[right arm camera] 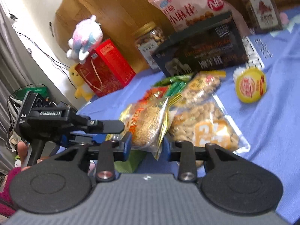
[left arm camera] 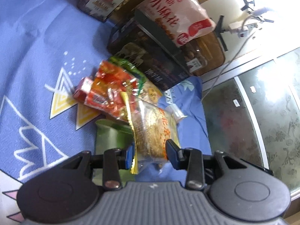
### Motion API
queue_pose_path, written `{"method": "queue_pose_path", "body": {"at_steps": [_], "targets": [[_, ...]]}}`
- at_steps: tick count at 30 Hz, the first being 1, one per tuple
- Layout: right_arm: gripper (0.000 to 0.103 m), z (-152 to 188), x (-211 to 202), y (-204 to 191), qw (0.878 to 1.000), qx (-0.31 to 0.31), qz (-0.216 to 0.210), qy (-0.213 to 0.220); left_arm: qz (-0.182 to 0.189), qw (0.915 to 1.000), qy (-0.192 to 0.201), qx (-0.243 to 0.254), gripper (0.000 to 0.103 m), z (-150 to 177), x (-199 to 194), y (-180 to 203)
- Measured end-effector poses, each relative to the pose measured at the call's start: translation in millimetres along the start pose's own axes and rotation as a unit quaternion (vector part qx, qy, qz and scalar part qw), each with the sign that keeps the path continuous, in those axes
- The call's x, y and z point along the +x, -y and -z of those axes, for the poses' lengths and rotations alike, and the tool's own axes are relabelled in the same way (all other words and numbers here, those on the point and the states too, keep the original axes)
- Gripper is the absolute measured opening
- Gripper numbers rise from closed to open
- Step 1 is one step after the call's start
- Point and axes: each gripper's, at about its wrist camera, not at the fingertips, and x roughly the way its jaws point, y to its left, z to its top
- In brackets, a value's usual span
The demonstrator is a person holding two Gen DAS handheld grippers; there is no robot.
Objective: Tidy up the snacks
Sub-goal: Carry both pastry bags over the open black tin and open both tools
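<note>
Both tools, left [left arm camera: 151,152] and right [right arm camera: 147,146], clench one clear noodle-snack packet [left arm camera: 153,131] between them.

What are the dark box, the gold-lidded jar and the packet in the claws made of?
Dark printed rectangular box: likely cardboard, matte, with sharp folded edges. Gold-lidded clear jar: plastic or glass, unclear; nuts show through, lid looks metallic. Clear gold-edged snack packet: thin glossy plastic film, crinkled, contents visible.

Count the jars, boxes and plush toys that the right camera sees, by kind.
Jars: 2, gold-lidded jar, dark jar
Boxes: 2, dark box, red gift box
Plush toys: 2, pink plush, yellow plush
Total: 6
</note>
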Motion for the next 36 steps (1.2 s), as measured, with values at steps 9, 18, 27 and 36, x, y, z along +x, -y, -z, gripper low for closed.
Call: {"method": "queue_pose_path", "body": {"at_steps": [9, 18, 27, 36], "targets": [[0.035, -58, -1, -14, 0.994, -0.082, 0.020, 0.073, -0.021, 0.9959, 0.018, 0.086, 0.035, -59, 2, 60], [0.035, -151, 43, 32, 0.989, -0.079, 0.082, 0.090, -0.058, 0.9905, 0.022, 0.123, 0.036, -170, 78, 85], [0.056, -159, 82, 77, 0.983, -0.064, 0.155, 0.071, -0.077, 0.9920, 0.009, 0.099, 0.076, -194, 134, 56], [0.059, -134, 31, 63, 0.983, -0.052, 0.135, 0.111, -0.044, 0.9916, 0.073, 0.097, 0.103, -160, 78, 78]]}}
